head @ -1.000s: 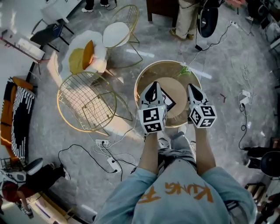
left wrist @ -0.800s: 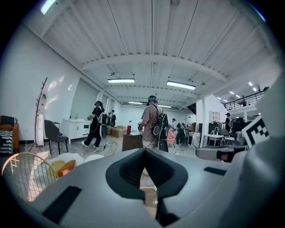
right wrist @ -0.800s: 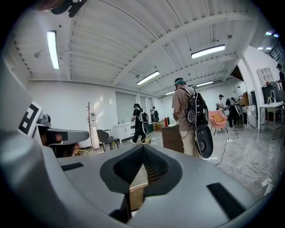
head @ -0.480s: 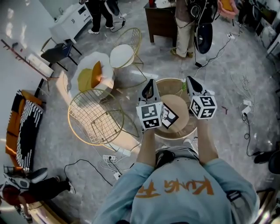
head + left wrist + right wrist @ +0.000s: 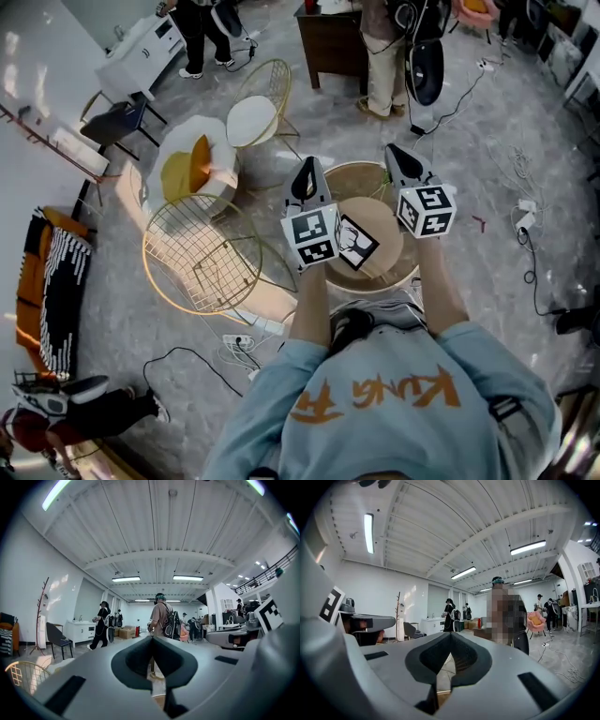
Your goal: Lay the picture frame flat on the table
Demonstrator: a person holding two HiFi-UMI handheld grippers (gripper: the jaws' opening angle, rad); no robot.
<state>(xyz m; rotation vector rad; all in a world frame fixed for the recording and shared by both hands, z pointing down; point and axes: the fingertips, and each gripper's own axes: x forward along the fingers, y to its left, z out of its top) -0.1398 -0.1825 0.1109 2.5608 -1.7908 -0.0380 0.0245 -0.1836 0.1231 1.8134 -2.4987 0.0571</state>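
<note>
As the picture frame seems to lie face-up near the counter centre, task looks done; left gripper and right gripper fingers closed, empty.

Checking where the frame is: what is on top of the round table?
A black-and-white picture frame on the round table; the left tongs cover its left corner, and the right tongs hide part of the table.

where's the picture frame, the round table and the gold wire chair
picture frame point(image 5: 356, 242), head view, on the middle of its picture
table point(image 5: 386, 217), head view, on the bare top to the right of the frame
wire chair point(image 5: 192, 251), head view, on the mesh of its seat
</note>
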